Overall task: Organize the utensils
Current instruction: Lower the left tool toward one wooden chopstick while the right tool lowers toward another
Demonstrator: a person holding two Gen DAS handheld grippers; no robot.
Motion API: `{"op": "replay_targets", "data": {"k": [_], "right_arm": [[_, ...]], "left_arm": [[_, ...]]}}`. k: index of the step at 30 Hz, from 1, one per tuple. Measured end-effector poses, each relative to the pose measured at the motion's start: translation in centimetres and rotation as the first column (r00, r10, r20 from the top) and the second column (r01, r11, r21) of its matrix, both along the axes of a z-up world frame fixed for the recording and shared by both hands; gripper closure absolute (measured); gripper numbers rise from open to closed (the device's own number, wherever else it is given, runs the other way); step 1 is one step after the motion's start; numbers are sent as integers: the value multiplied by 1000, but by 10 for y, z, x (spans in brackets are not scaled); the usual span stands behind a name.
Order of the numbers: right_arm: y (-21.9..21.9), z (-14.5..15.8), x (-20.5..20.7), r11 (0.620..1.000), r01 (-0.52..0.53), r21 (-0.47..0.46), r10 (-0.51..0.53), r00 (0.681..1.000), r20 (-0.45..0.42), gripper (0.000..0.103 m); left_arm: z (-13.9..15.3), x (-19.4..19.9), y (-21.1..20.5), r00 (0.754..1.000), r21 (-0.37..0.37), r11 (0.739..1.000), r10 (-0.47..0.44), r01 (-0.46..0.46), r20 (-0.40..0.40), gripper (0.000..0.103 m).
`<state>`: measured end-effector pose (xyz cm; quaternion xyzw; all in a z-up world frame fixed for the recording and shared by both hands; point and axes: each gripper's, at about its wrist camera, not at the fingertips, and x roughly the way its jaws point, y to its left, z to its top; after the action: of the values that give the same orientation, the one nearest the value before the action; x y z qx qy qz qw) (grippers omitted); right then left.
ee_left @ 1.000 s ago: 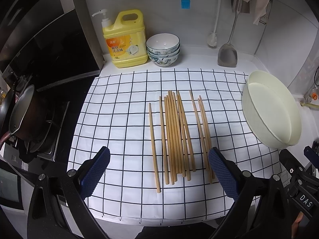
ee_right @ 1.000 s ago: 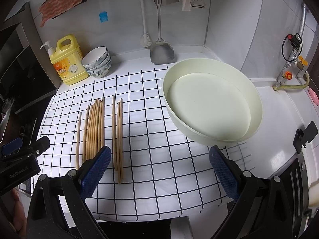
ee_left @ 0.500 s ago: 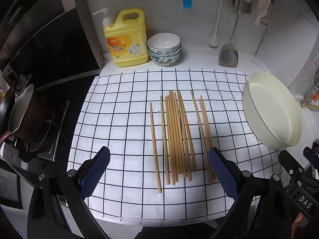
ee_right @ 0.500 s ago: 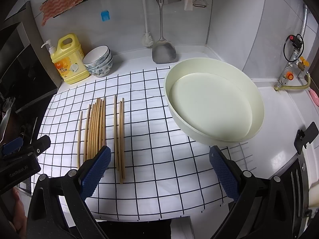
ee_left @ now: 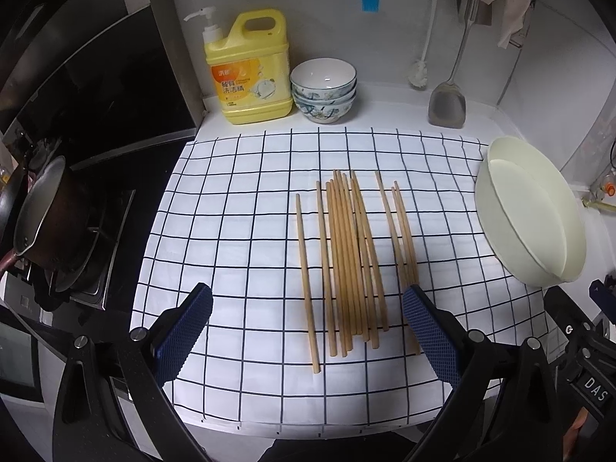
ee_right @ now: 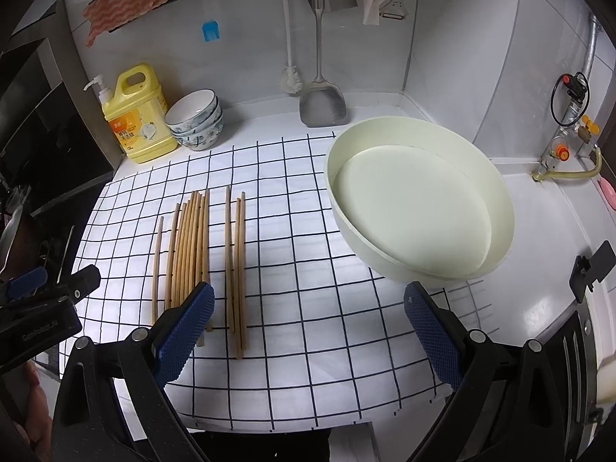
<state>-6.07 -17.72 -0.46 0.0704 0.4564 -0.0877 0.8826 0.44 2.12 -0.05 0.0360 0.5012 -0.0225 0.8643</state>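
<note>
Several wooden chopsticks [ee_left: 346, 258] lying lengthwise at centre frame on a black-gridded white cloth [ee_left: 238, 231]: one single stick at the left, a tight bundle in the middle, a smaller group of three at the right, all roughly parallel. Same sticks [ee_right: 200, 254] at left of centre in the right wrist view. Left gripper [ee_left: 308, 331] low in the frame, blue pads spread wide on either side of the near stick ends, gripping nothing, right pad overlapping the small group's tips. Right gripper [ee_right: 308, 331] equally wide apart, empty, over bare cloth, left pad covering the bundle's near ends. Cream round basin [ee_right: 419, 204] at right, on the cloth edge. Upper left: yellow detergent jug [ee_left: 250, 73] beside stacked bowls [ee_left: 323, 90]. Metal spatula [ee_left: 448, 104] hanging by the back wall. Dark pan [ee_left: 42, 208] at far left
</note>
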Motion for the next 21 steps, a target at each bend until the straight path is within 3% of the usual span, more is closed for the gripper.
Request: {"op": "replay_targets", "data": {"k": [4, 8, 17, 21], "right_arm": [[5, -12, 1, 997, -37, 64, 36, 999, 5, 9], [13, -28, 2, 995, -68, 71, 68, 998, 1, 9], [24, -69, 16, 993, -105, 47, 105, 994, -6, 9], [19, -85, 26, 984, -130, 122, 131, 991, -2, 9]], "left_arm": [[-15, 3, 18, 999, 10, 999, 34, -34, -19, 6], [-34, 10, 41, 997, -19, 997, 74, -75, -30, 6], [-78, 29, 54, 1000, -41, 999, 3, -3, 10, 6], [-92, 36, 49, 1000, -45, 999, -20, 21, 4, 6]]}}
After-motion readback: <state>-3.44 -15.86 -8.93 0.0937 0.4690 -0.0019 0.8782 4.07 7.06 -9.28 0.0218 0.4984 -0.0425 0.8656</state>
